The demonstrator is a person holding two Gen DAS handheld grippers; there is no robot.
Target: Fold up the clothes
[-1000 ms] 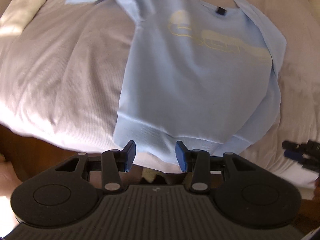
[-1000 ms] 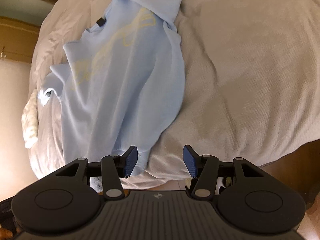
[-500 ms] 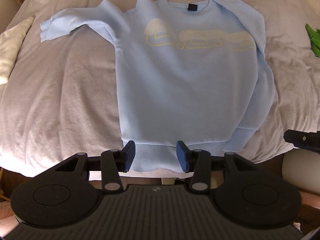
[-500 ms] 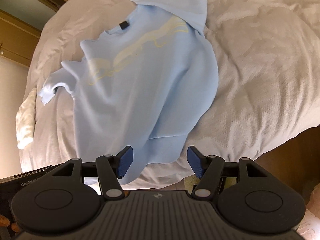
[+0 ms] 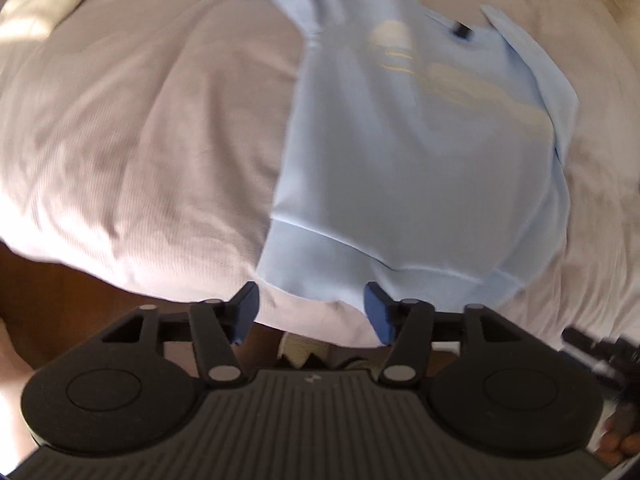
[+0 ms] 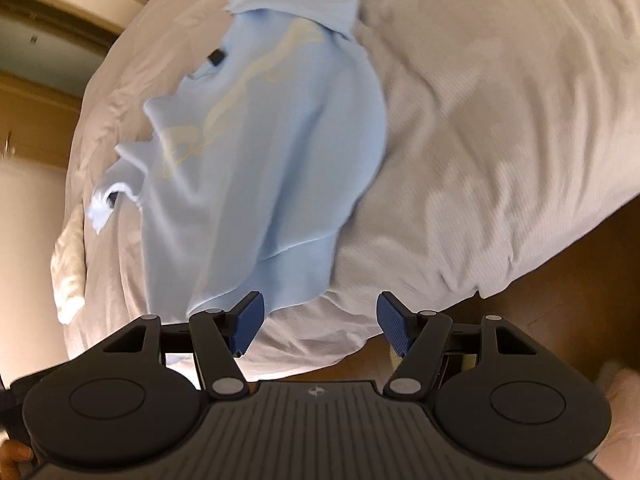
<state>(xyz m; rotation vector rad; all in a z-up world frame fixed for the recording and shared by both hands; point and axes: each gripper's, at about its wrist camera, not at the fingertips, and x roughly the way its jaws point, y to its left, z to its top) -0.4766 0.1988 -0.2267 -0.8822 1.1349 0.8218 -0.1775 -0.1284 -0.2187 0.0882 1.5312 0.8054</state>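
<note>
Seen from the left wrist, a light blue sweatshirt lies face up and spread on the grey bed cover, its ribbed hem at the near edge of the bed, its collar toward the far side, 1 sleeve thrown out toward the far left corner. The left gripper hangs over that near edge with its jaws standing wide; they have just been opening, and the hem now lies beyond the blue pads with nothing clamped between them. The picture is blurred, and the hem sits lower and closer in it than half a second ago. From the right wrist, the same sweatshirt drapes down to the near edge, its hem corner just beside the left-hand pad of the right gripper, whose jaws have also opened to a wide gap and hold nothing. With both grippers free of the cloth, the garment appears laid out and the first fold not yet begun.
</note>
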